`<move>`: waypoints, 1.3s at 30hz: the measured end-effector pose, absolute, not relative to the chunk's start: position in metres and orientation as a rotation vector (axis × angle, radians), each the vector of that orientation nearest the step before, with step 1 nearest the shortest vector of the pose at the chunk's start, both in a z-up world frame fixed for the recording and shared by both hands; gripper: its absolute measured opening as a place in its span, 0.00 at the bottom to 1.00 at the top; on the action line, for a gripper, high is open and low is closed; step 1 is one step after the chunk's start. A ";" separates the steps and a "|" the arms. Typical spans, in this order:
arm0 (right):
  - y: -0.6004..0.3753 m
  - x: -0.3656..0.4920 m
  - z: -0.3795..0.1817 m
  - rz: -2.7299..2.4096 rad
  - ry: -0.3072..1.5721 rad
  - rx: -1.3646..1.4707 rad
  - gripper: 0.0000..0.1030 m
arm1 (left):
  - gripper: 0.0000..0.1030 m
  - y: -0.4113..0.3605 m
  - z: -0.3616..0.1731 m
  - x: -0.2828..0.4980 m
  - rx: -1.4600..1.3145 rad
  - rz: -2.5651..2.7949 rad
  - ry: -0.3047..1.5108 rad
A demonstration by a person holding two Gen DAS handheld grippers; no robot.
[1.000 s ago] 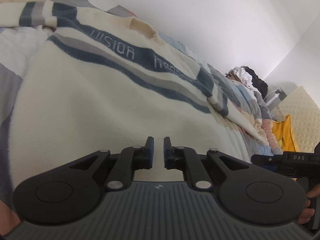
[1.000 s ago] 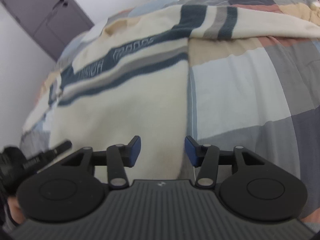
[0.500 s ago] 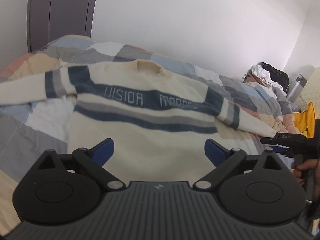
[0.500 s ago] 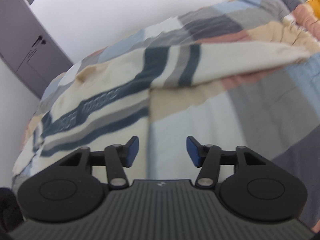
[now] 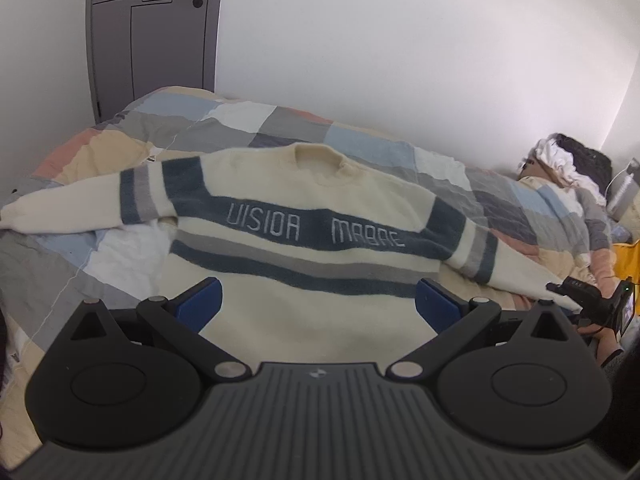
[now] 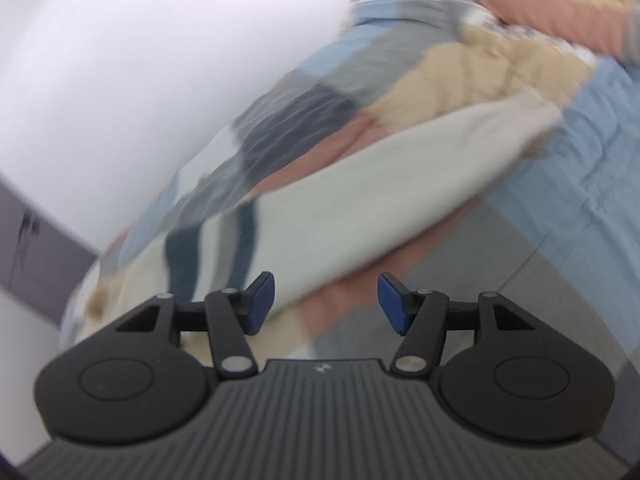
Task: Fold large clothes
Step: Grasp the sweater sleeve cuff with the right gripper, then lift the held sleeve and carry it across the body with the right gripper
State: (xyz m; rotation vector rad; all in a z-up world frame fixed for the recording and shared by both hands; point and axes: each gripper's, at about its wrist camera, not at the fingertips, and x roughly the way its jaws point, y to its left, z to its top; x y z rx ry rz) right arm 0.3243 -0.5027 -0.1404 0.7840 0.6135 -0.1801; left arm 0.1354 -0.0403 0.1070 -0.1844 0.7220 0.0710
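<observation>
Your sweater [image 5: 304, 280] is laid out flat, front up, on the patchwork quilt [image 5: 256, 120]. The collar points at the far wall, the hem is nearest you, and both sleeves are spread out to the sides. That looks like the starting layout for a fold: nothing is doubled over yet, so I'd say you're right at the beginning.

Your left gripper [image 5: 318, 306] is up above the hem with its jaws opening, about as wide as they go. Nothing is between the blue pads [image 5: 200, 306]; the cream knit you see in the gap is just the sweater body lying underneath.

Your right gripper [image 6: 326, 304] is pointed at the right sleeve [image 6: 360, 200], which runs diagonally from the striped upper arm out to the cuff at the far right. Its jaws are at a medium gap and empty. That view is smeared with motion blur, so I can't tell how close the pads are to the fabric. From the left view you can spot the right-hand tool sitting just past the cuff.

My guess is the sleeve gets folded in across the chest first, which is why the right hand is lined up there. The knit looks thick and floppy, so pinch enough of it or it'll slip out.
</observation>
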 end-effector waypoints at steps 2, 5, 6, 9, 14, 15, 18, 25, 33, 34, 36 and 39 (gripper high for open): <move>-0.516 0.331 -0.152 -0.196 0.586 0.830 0.59 | 1.00 -0.040 0.104 0.144 -0.181 0.081 0.740; -0.526 0.338 -0.168 -0.209 0.575 0.899 0.59 | 1.00 -0.038 0.093 0.162 -0.214 0.087 0.800; -0.526 0.338 -0.172 -0.213 0.587 0.917 0.59 | 1.00 -0.039 0.091 0.165 -0.223 0.081 0.809; -0.523 0.341 -0.182 -0.231 0.595 0.926 0.58 | 1.00 -0.046 0.082 0.179 -0.217 0.080 0.815; -0.528 0.358 -0.189 -0.233 0.548 0.933 0.57 | 1.00 -0.051 0.064 0.206 -0.247 0.049 0.865; -0.532 0.363 -0.191 -0.235 0.538 0.944 0.57 | 1.00 -0.053 0.062 0.210 -0.243 0.047 0.864; -0.536 0.375 -0.192 -0.242 0.510 0.940 0.58 | 1.00 -0.052 0.053 0.220 -0.257 0.067 0.870; -0.542 0.401 -0.193 -0.270 0.480 0.879 0.59 | 1.00 -0.053 0.033 0.237 -0.253 0.081 0.887; -0.544 0.408 -0.188 -0.320 0.432 0.803 0.52 | 1.00 -0.038 0.002 0.248 -0.270 0.068 0.912; -0.543 0.408 -0.186 -0.338 0.431 0.776 0.42 | 1.00 -0.034 -0.004 0.248 -0.280 0.057 0.915; -0.545 0.408 -0.183 -0.353 0.431 0.757 0.27 | 1.00 -0.027 -0.018 0.248 -0.317 0.028 0.933; -0.543 0.405 -0.173 -0.339 0.419 0.729 0.15 | 1.00 -0.018 -0.045 0.244 -0.343 0.063 0.956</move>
